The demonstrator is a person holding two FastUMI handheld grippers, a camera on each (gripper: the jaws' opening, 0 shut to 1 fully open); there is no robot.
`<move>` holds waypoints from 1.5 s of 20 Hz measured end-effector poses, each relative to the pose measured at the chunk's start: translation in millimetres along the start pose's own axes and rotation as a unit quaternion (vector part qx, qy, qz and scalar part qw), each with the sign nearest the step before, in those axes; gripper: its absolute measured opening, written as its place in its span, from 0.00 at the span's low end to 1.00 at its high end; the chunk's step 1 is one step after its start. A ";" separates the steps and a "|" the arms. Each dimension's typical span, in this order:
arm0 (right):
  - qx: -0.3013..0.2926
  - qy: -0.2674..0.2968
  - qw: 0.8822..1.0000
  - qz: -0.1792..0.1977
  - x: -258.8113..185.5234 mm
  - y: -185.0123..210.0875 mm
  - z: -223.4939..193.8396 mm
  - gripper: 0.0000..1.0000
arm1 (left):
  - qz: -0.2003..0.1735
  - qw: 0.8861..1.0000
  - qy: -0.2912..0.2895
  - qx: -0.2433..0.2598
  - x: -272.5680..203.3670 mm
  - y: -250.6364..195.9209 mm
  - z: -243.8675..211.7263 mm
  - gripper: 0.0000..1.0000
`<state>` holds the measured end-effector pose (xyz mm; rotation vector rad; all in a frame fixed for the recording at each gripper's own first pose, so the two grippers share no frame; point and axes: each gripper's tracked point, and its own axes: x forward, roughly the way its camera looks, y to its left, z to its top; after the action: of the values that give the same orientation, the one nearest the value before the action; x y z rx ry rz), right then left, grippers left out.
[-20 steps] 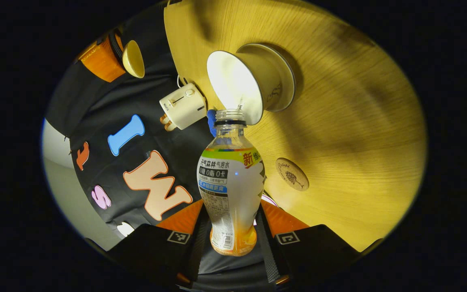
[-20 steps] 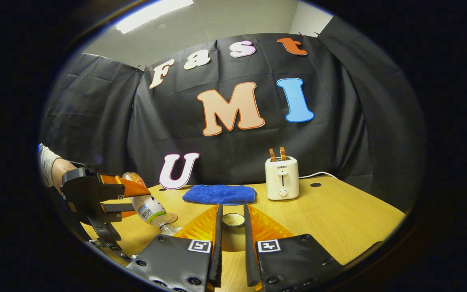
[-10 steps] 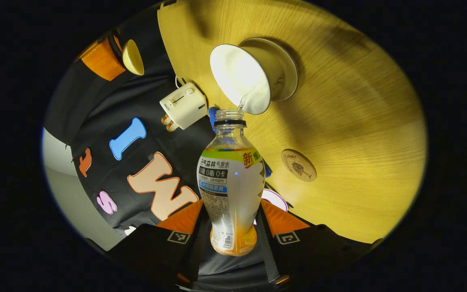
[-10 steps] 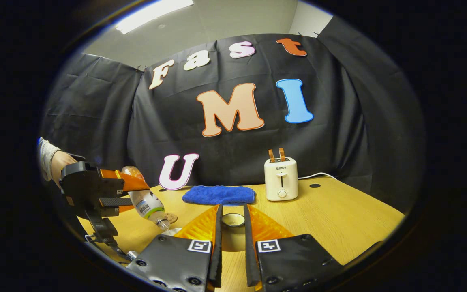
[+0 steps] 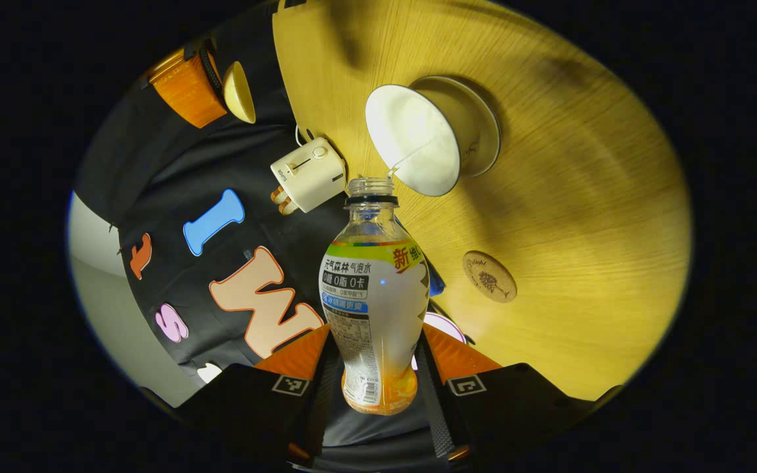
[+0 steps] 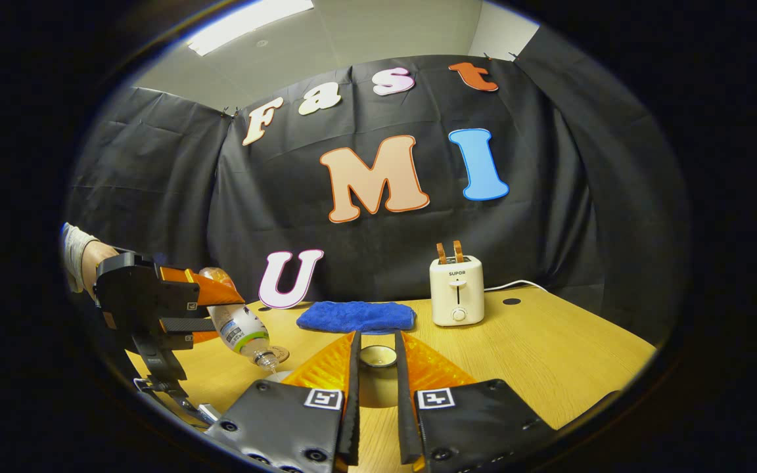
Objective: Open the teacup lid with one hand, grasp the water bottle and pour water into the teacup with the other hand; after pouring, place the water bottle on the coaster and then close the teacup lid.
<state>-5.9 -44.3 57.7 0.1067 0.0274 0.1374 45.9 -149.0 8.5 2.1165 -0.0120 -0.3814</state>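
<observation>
Bottle, capless, sits clamped between the left gripper's fingers, tipped with its mouth at the teacup's rim, water streaming in. Coaster lies just beyond. Right gripper pinches the lid.

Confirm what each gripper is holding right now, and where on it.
Left gripper clamps the clear plastic water bottle at its lower body, near the base. Right gripper pinches the small white ceramic teacup lid between its fingers.

Black cloth wall; wooden table; ceiling light strip
</observation>
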 end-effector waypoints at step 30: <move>-0.010 0.006 1.000 0.012 2.4 16.0 -6.9 0.27 | 0.002 0.714 -0.081 -0.696 25.0 -48.6 30.5 0.60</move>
<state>-6.0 -27.5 52.5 0.0853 0.0368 0.1621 54.5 -151.4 -53.4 0.5599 0.1327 -0.3764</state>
